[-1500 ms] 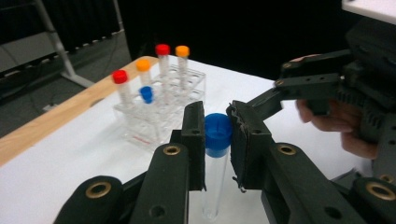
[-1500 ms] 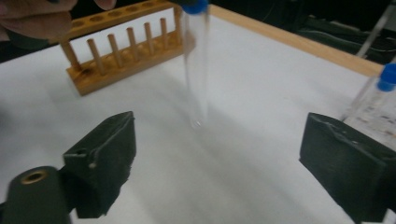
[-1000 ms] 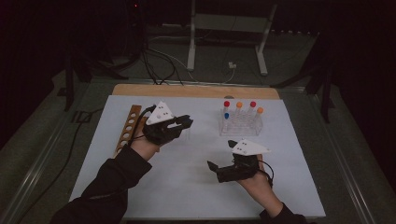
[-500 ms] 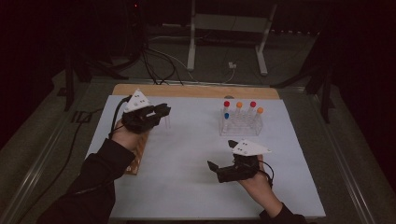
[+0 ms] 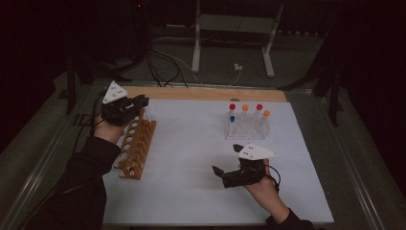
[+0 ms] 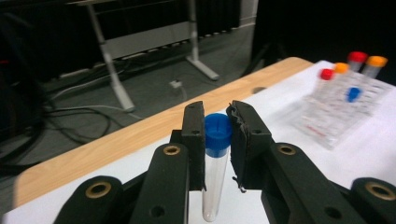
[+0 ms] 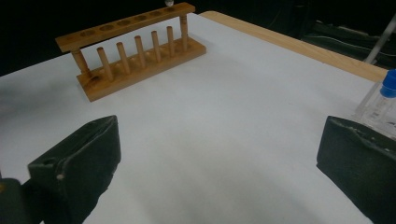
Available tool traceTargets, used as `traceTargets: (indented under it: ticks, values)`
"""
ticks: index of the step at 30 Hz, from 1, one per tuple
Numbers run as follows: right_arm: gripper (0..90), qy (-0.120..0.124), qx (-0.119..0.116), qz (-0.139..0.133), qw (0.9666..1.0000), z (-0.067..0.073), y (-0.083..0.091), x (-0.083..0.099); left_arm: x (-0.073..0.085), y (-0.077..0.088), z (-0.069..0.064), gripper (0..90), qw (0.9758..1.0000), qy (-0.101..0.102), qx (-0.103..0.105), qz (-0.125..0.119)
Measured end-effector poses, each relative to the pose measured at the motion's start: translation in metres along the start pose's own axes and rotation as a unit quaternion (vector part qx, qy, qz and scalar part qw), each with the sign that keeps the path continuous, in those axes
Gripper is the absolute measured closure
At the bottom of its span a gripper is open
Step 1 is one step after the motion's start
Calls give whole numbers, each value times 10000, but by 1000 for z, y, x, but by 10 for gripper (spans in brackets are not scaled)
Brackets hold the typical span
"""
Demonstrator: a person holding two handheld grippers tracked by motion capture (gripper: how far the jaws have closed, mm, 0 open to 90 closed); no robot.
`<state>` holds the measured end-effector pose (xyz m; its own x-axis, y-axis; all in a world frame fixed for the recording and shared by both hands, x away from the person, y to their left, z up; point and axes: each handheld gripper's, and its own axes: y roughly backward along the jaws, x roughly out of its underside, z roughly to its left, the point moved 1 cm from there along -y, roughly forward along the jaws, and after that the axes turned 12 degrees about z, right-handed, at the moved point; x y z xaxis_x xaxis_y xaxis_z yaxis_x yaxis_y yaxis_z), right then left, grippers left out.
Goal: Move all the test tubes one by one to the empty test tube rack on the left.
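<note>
The left tool (image 6: 218, 128) is pinching a blue-capped tube (image 6: 215, 163) just under its cap, the two black pads pressing on either side of the clear plastic body. In the high view this left tool (image 5: 139, 103) is hovering above the far end of the wooden rack (image 5: 136, 142), so the step in hand looks like carrying the tube over for seating in one of its holes. The next move probably calls for keeping the tube upright, lining its rounded tip over a hole and lowering it straight (a tilt could catch the rim).

The right tool (image 5: 221, 173) is lying spread wide and empty, resting low over the white sheet of the counter (image 5: 191, 143).

The rack is warm-toned wood, with a drilled top bar and a row of dowel pegs. The clear plastic rack (image 5: 246, 127) is holding tubes with red, orange and blue caps.
</note>
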<state>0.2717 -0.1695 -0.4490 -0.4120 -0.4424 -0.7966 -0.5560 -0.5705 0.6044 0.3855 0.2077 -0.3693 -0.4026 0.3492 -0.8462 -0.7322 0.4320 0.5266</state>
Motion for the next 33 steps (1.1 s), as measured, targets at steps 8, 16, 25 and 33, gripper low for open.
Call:
traceTargets:
  ticks: [8,16,25,33]
  values:
    - [0,3,12,-15,10000,0,0,0,3,-3,23,779,9988,293,-399,-32]
    - [0,-10,7,-12,10000,-1,0,0,15,-14,38,779,9964,564,-626,31]
    - [0,-8,-48,-16,10000,-1,1,0,32,-34,43,779,9943,778,-705,186]
    - [0,-68,-18,-6,10000,-3,1,0,47,-47,40,779,9940,821,-633,352]
